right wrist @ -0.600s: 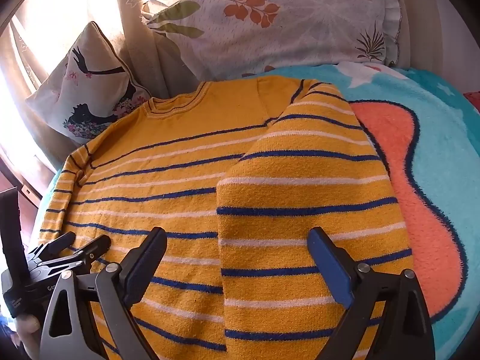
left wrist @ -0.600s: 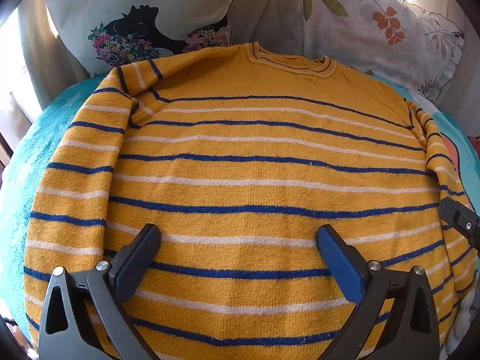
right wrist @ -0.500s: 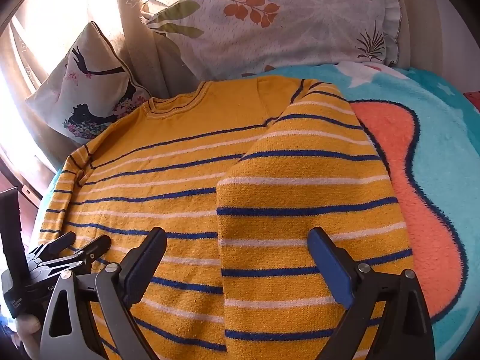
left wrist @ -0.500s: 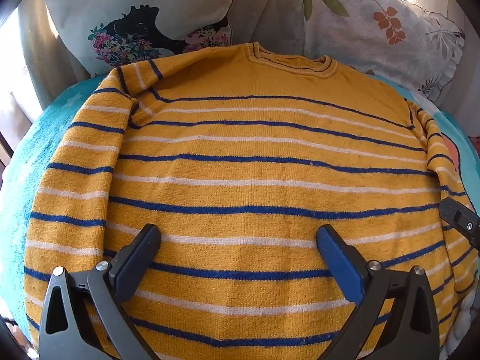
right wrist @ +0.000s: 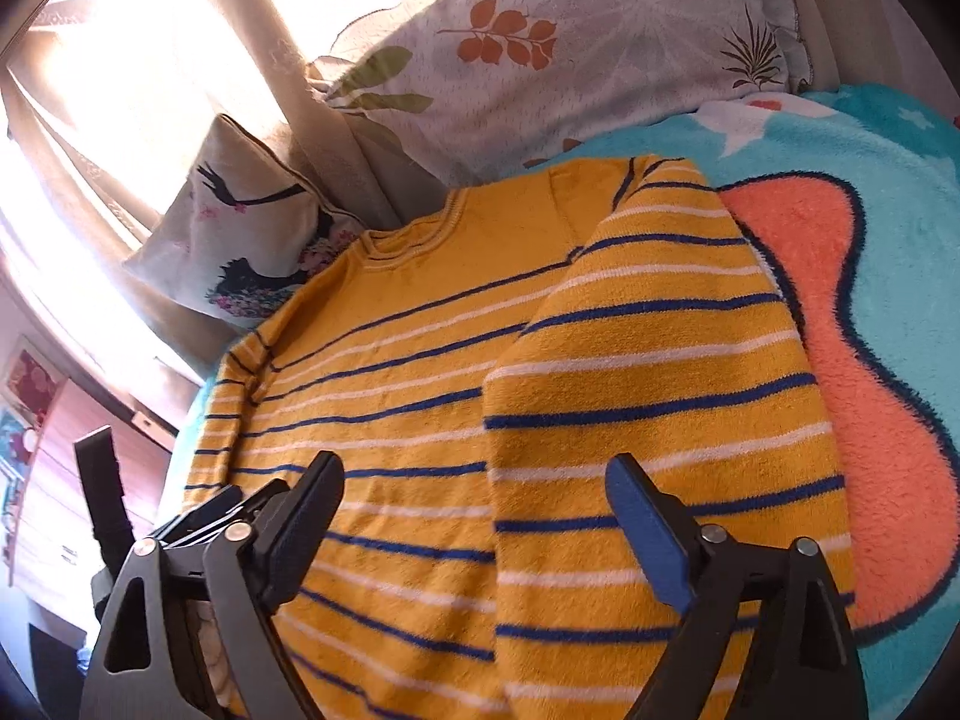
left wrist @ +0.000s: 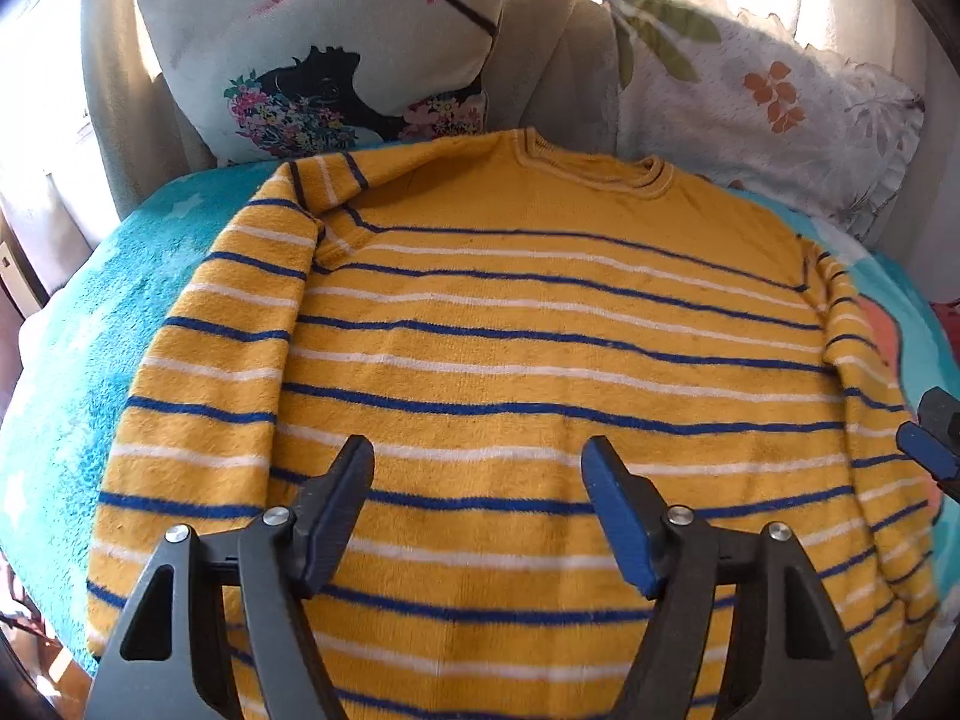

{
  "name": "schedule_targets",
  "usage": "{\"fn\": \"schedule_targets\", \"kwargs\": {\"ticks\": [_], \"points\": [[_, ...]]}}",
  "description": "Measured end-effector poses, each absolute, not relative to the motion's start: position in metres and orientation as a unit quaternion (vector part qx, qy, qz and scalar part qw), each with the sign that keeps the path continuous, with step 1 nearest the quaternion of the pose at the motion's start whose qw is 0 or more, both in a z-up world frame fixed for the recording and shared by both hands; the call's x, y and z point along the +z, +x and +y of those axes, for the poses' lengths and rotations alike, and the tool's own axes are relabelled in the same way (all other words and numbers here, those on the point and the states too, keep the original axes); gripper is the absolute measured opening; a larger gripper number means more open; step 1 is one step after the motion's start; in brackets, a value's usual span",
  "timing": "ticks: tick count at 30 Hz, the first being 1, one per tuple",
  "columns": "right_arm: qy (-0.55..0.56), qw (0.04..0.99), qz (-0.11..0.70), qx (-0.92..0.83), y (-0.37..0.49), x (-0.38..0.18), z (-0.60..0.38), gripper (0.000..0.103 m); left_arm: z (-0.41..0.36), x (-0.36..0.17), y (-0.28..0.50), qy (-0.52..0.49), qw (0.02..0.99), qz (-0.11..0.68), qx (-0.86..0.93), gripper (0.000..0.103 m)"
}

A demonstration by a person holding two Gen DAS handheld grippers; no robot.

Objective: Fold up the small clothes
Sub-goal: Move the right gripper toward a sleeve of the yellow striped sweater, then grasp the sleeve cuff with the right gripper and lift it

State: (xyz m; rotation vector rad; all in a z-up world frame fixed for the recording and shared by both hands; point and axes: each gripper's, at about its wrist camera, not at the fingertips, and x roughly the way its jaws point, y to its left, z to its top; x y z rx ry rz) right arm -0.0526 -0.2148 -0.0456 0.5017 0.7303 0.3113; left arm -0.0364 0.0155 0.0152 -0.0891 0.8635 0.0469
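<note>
The striped sweater (left wrist: 540,372) is spread flat on the blanket (left wrist: 90,360), beneath both tools. The left tool (left wrist: 477,516) and right tool (right wrist: 474,528) are held released above it, nothing gripped.

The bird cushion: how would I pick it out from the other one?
On the teal blanket lies a yellow striped sweater. Two cushions lean behind its collar. The bird cushion carries a black bird silhouette and flowers; the other cushion shows orange and green leaves.
</note>
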Motion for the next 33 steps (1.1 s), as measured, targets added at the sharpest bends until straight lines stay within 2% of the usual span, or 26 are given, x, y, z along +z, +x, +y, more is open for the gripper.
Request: {"fn": "schedule_targets", "kwargs": {"ticks": [3,4,7,9,13,15,19,20,22,23,24,27,33], "points": [[0.242,0.91,0.303,0.145,-0.087,-0.011,-0.235,0.091,0.021,0.04,-0.058,-0.041,0.925,0.377,0.012,0.073],[0.239,0.915,0.296,0.134,-0.099,-0.004,-0.243,0.091,0.024,0.046,-0.062,-0.04,0.93,0.366,0.012,0.076],[0.222,0.917,0.324,0.064,-0.128,0.0,-0.268,0.091,0.035,0.054,-0.07,-0.054,0.935,0.35,0.005,0.08],[0.218,0.893,0.394,0.014,-0.137,-0.005,-0.282,0.091,0.04,0.052,-0.071,-0.067,0.932,0.356,-0.009,0.08],[0.228,0.858,0.46,-0.01,-0.17,-0.03,-0.291,0.09,0.041,0.044,-0.078,-0.086,0.925,0.369,-0.033,0.08],[0.235,0.847,0.477,-0.01,-0.185,-0.039,-0.29,0.09,0.036,0.041,-0.079,-0.086,0.923,0.374,-0.041,0.08],[0.227,0.862,0.453,-0.007,-0.195,-0.055,-0.269,0.09,0.028,0.039,-0.084,-0.087,0.92,0.377,-0.058,0.08],[0.228,0.863,0.451,0.008,-0.193,-0.055,-0.261,0.088,0.026,0.039,-0.084,-0.086,0.92,0.377,-0.06,0.081],[0.235,0.862,0.446,0.052,-0.188,-0.056,-0.245,0.076,0.025,0.041,-0.087,-0.081,0.922,0.373,-0.057,0.081],[0.226,0.862,0.448,0.069,-0.186,-0.056,-0.236,0.054,0.026,0.043,-0.088,-0.079,0.924,0.371,-0.053,0.081],[0.213,0.862,0.455,0.075,-0.183,-0.054,-0.231,0.024,0.028,0.044,-0.09,-0.078,0.925,0.368,-0.047,0.081],[0.228,0.869,0.434,0.068,-0.183,-0.044,-0.253,0.02,0.04,0.05,-0.092,-0.079,0.928,0.363,-0.027,0.08],[0.277,0.887,0.366,-0.044,-0.187,0.002,-0.387,0.02,0.064,0.058,-0.087,-0.099,0.929,0.355,0.006,0.08]]}}
